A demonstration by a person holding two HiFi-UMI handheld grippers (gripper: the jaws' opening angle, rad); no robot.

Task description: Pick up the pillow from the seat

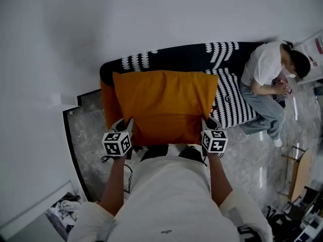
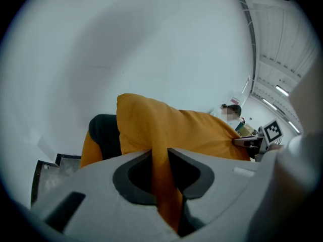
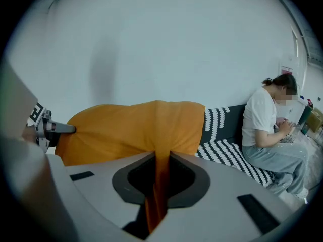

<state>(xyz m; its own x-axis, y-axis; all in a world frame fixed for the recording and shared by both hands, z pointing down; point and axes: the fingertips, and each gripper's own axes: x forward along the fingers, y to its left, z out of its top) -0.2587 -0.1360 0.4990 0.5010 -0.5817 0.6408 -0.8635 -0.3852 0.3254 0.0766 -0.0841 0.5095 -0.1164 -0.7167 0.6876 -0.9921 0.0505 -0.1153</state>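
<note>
Head view: pillow held up over sofa seat, btwn left gripper & right gripper. Left gripper view: fingers clenched on a thin edge fold only, so fabric may slip out. Right gripper view: same thin pinch; if one side goes, pillow prob swings twd the seated person

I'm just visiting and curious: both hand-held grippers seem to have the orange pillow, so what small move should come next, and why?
Probably keep both clamped and raise the pillow a little higher. The left hand-held gripper and right hand-held gripper each pinch a corner, and it hangs close to the patterned sofa.
</note>
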